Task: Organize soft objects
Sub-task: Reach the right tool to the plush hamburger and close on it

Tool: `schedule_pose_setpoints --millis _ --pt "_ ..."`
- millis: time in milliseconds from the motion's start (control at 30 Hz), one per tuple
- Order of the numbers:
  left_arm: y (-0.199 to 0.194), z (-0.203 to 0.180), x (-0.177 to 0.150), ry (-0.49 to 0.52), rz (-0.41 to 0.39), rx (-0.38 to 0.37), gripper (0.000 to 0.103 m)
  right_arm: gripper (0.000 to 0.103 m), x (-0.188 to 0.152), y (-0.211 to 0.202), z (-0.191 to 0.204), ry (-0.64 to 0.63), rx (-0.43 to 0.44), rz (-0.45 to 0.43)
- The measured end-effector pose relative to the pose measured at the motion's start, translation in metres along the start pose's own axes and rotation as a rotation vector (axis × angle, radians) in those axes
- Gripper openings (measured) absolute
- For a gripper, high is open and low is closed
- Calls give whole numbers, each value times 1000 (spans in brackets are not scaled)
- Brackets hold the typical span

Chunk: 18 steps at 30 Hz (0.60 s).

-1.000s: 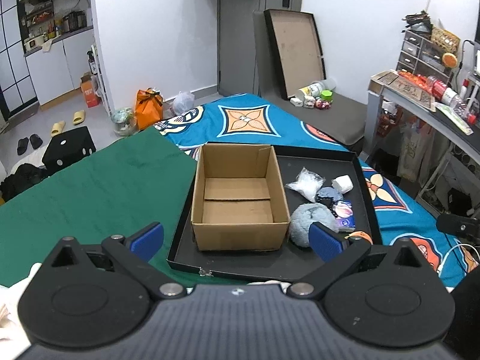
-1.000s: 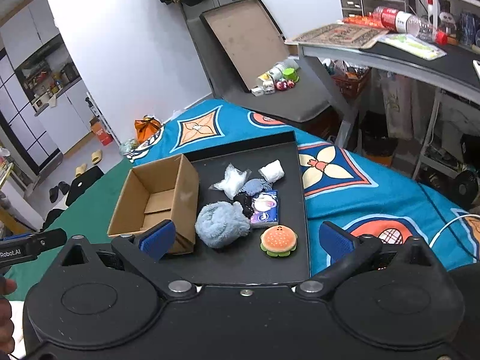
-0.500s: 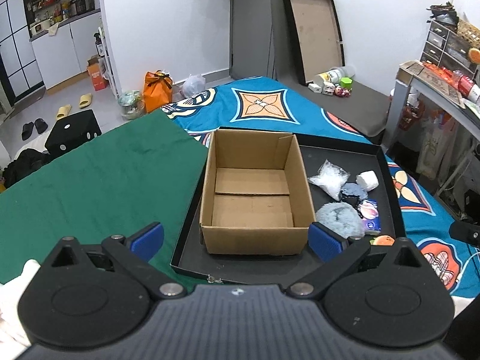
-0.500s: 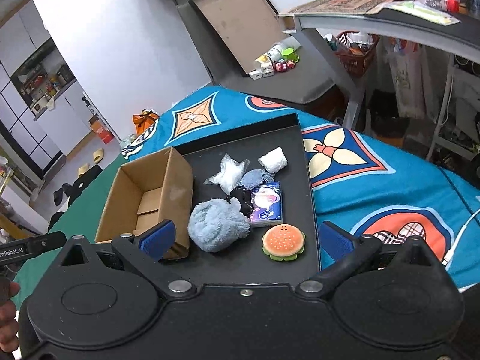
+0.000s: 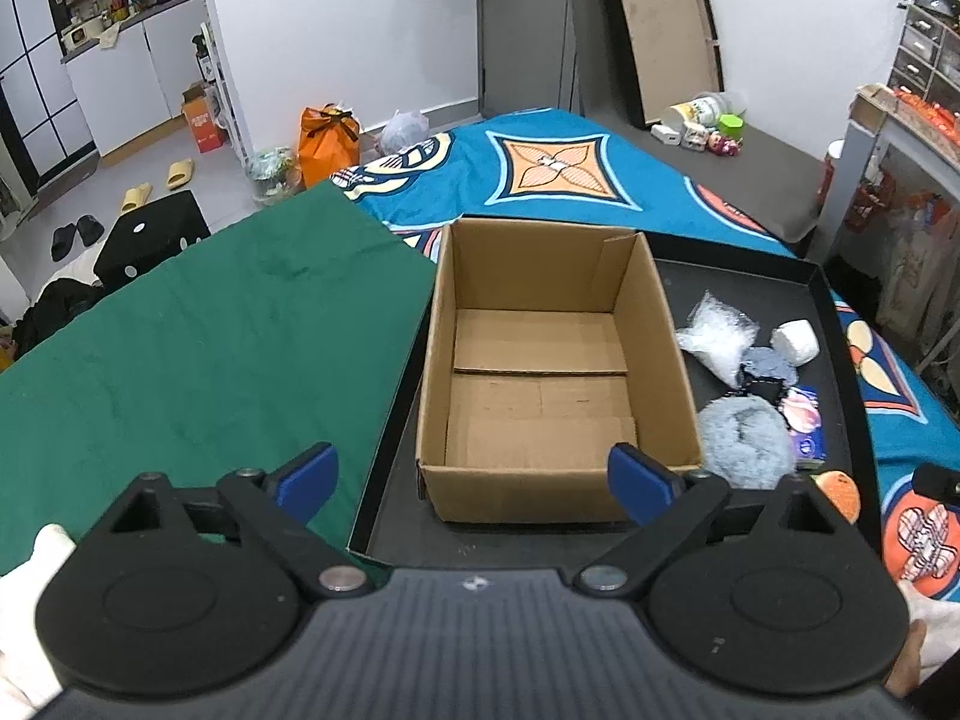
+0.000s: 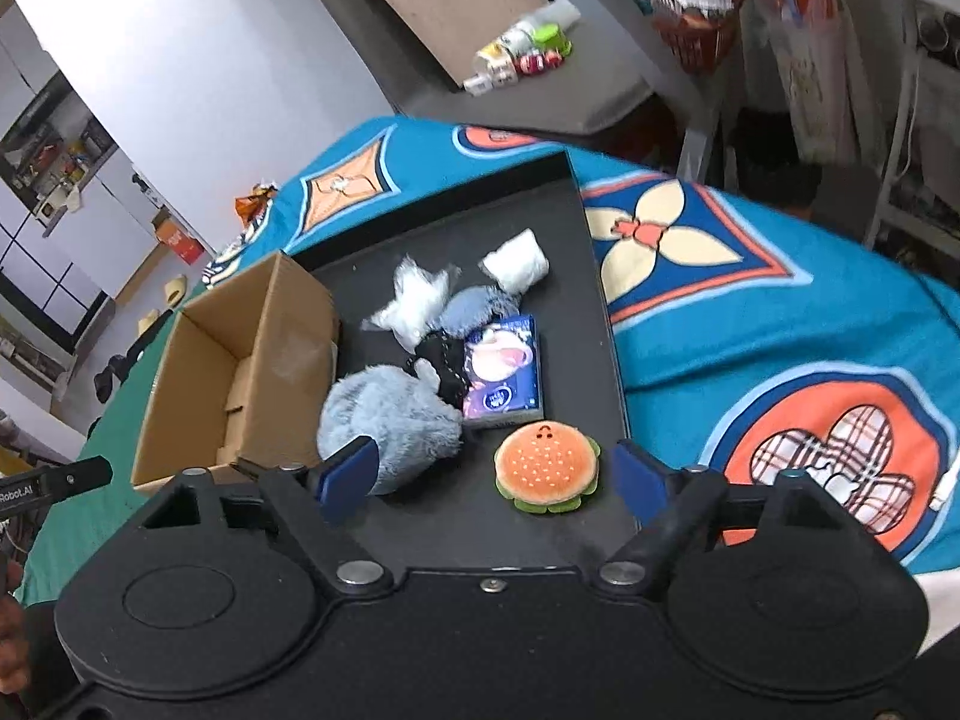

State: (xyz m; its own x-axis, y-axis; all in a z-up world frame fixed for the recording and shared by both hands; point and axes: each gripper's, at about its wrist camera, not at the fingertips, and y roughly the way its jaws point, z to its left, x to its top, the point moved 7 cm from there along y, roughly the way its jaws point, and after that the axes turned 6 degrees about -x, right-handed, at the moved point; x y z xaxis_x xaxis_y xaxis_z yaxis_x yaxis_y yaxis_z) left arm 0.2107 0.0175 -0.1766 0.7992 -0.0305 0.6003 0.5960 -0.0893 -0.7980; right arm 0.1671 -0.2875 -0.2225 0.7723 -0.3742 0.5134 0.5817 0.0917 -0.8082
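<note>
The right gripper [image 6: 493, 474], jaws closing with nothing between the pads yet, hangs nearest the burger plush [image 6: 546, 468] at the tray's [image 6: 591, 252] near right edge, probably its target. The left gripper [image 5: 474, 474], also closing empty, faces the empty cardboard box [image 5: 540, 360] in the left half.

Cardboard box [image 5: 543, 360]: plain brown corrugated board, matt, with creased flaps. Black tray [image 6: 456, 516]: smooth, dull finish, lightly scuffed. Blue-grey plush [image 6: 390, 420]: long, fluffy pile. Burger toy [image 6: 547, 468]: short-napped fabric, orange with stitched dots. Tissue pack [image 6: 504, 369]: glossy printed plastic film. Clear bag [image 5: 714, 339]: crinkled, shiny plastic. White roll [image 5: 795, 342]: soft, matt cloth. Green cloth [image 5: 198, 360]: matt, felt-like weave. Blue bedspread [image 6: 780, 324]: smooth printed textile.
</note>
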Motion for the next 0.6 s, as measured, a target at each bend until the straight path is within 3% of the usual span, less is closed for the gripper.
schedule_pose_setpoints --millis 133,600 --pt "17 8 2 -21 25 7 85 72 -6 19 1 13 6 48" --pt "72 32 0 -60 127 36 49 72 -15 67 -1 9 -51 133"
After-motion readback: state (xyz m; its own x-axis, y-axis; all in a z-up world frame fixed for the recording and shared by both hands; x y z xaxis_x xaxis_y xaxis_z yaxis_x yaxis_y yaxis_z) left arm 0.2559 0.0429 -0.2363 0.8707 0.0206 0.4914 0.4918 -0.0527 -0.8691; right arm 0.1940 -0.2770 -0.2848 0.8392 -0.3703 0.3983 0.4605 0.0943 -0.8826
